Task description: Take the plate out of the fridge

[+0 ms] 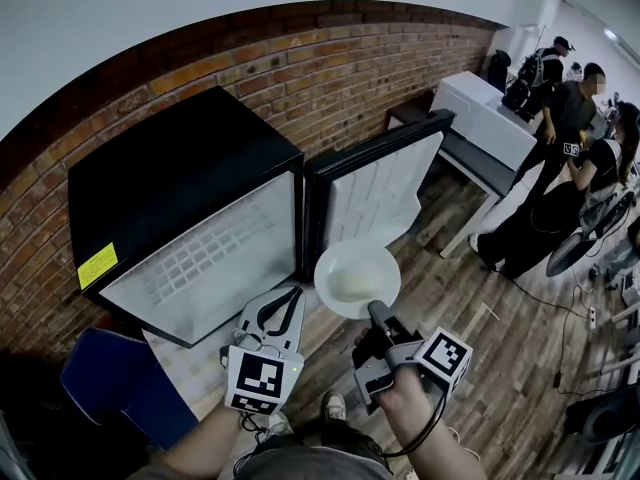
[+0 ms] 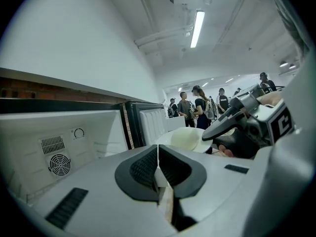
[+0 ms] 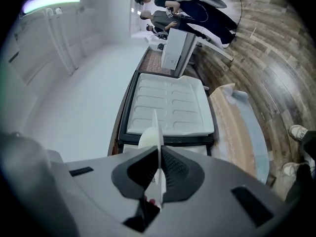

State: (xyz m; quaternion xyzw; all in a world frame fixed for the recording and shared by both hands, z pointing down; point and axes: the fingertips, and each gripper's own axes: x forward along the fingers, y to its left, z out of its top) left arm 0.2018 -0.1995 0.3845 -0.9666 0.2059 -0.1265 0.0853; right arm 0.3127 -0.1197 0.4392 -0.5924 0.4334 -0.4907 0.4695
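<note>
My right gripper [image 1: 378,314] is clamped on the near rim of the white plate [image 1: 357,278]. Its own view shows that rim edge-on, pinched between the pads, so my hold is only a narrow bite. The plate hangs in the air outside the fridge [image 1: 170,198], just in front of where the cabinet's right front edge meets the open door [image 1: 378,186]. My left gripper [image 1: 285,303] sits just beside it, jaws together on nothing. I judge the plate is out, and the job now is to carry it off cleanly. I should hold my wrist so the plate lies flat, draw it straight toward me, and mind the door's bottom corner. I'd go slowly, since a rim pinch lets a plate swing or slip. If it sags, my left can steady it from under the opposite rim.
</note>
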